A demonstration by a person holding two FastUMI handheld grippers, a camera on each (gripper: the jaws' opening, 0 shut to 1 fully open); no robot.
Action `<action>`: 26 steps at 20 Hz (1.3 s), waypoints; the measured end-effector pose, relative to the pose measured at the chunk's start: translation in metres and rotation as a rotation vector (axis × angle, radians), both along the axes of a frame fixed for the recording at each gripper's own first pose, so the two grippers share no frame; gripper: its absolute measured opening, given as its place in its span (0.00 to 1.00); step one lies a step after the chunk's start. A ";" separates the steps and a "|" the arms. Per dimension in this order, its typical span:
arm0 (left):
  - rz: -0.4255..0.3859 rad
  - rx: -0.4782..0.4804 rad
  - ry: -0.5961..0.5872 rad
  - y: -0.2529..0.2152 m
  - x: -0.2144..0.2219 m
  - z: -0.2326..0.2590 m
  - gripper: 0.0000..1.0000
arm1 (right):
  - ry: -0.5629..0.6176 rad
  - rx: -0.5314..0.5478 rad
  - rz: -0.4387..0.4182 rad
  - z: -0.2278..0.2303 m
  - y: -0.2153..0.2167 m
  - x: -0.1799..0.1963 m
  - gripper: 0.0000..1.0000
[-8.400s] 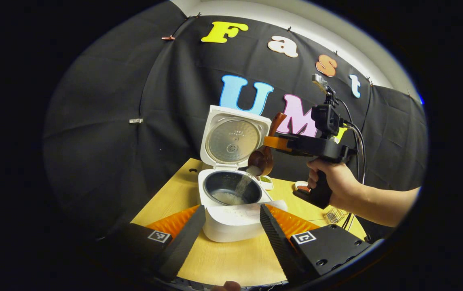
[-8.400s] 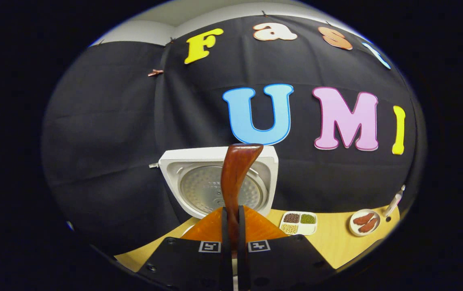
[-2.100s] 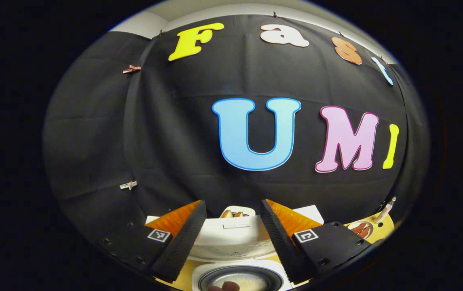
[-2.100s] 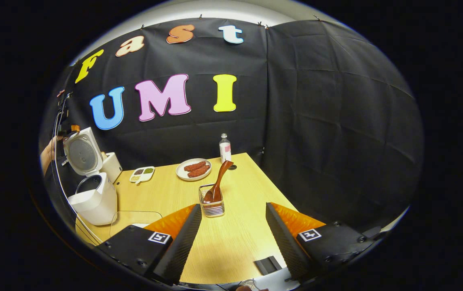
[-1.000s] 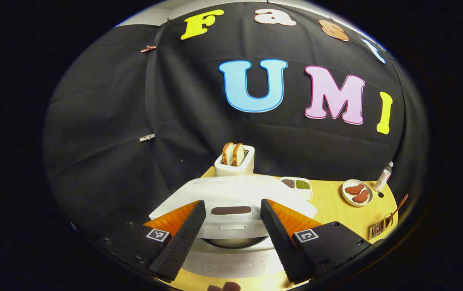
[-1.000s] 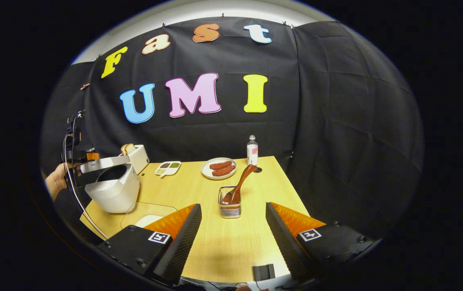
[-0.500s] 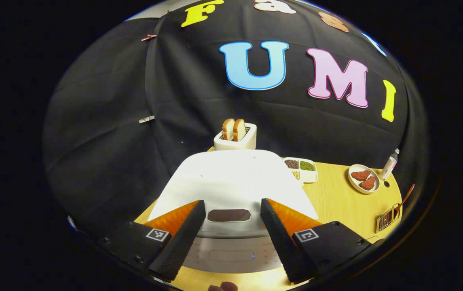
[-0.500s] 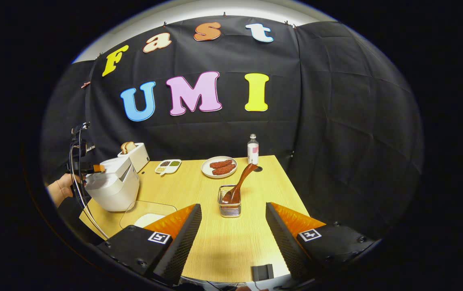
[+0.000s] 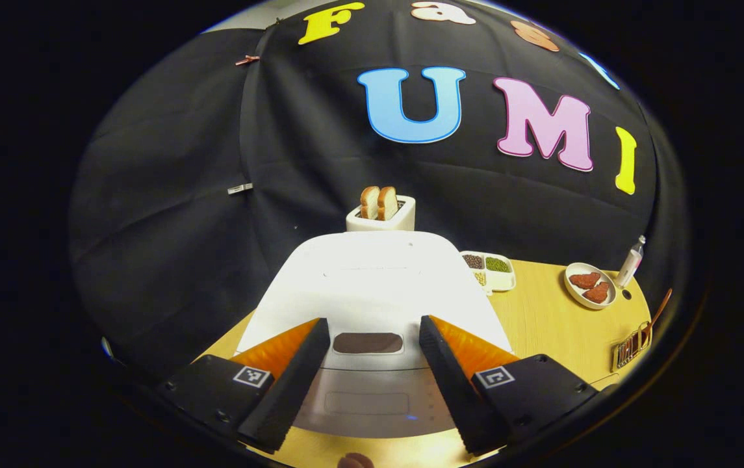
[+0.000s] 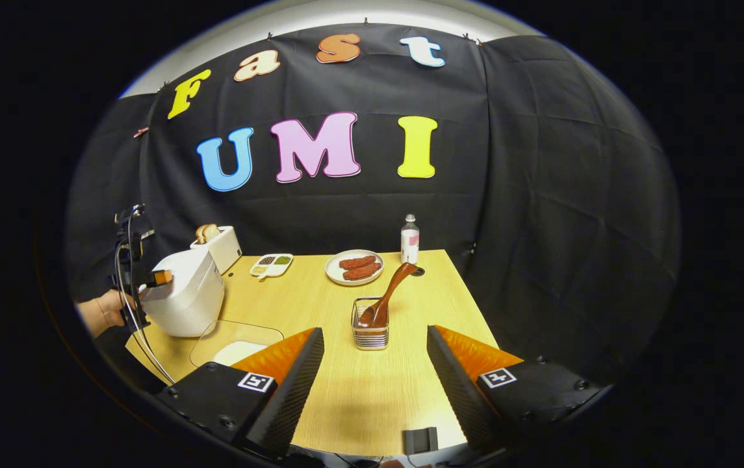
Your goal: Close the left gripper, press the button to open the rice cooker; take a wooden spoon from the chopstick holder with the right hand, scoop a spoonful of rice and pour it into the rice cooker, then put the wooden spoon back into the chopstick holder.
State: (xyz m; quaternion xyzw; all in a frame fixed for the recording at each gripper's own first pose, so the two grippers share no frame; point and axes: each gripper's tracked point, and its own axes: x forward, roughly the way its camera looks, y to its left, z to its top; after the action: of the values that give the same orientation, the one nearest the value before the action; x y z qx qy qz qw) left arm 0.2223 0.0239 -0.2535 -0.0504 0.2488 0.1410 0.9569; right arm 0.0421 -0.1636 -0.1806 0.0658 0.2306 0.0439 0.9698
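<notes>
Left gripper (image 9: pixel 369 383) wide apart, holding nothing, hovering right over the closed white boxy rice cooker (image 9: pixel 375 286). Dark oval lid button (image 9: pixel 368 342) sitting squarely between the two fingers, untouched as far as can be told. Straight beyond the fingertips, a white toaster with two bread slices (image 9: pixel 381 212). Off past the right finger: a white divided dish of beans (image 9: pixel 491 270), a round white plate of reddish meat (image 9: pixel 590 285), a small clear bottle (image 9: pixel 630 262).

Over in the right gripper view: far out beyond the left finger, a hand (image 10: pixel 102 311) on the left gripper at the cooker's front. Clear lidded box of white rice (image 10: pixel 235 348) tucked just beside the left finger. Right gripper (image 10: pixel 375 383) spread open too, empty, above the pale wooden table (image 10: pixel 359 403). Dead ahead between the fingers, the silver wire-mesh chopstick holder (image 10: pixel 370 336), brown wooden spoon (image 10: pixel 388 292) standing bowl-down inside, handle leaning right.
</notes>
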 end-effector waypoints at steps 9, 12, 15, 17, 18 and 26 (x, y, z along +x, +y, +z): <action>-0.007 -0.004 -0.076 0.004 -0.002 0.024 0.93 | -0.019 0.015 -0.004 0.003 0.003 0.004 0.99; -0.030 0.011 -0.146 0.002 -0.009 0.053 0.93 | -0.045 0.002 0.013 0.012 0.011 0.009 0.99; -0.071 0.036 -0.209 -0.008 -0.022 0.083 0.94 | -0.094 -0.009 0.029 0.033 0.020 0.018 0.99; -0.096 0.049 -0.246 -0.016 -0.034 0.104 0.94 | -0.136 -0.002 0.037 0.049 0.030 0.025 0.99; -0.116 0.048 -0.272 -0.023 -0.040 0.117 0.93 | -0.155 0.003 0.041 0.057 0.035 0.028 0.99; -0.271 0.006 -0.425 -0.073 -0.093 0.195 0.93 | -0.290 0.017 0.076 0.117 0.068 0.043 0.98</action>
State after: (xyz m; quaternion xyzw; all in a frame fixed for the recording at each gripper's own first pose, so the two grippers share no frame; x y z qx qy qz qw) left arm 0.1295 -0.0494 -0.0583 -0.0420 0.0462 -0.0017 0.9980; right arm 0.0853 -0.0953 -0.0640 0.0582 0.0903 0.0917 0.9900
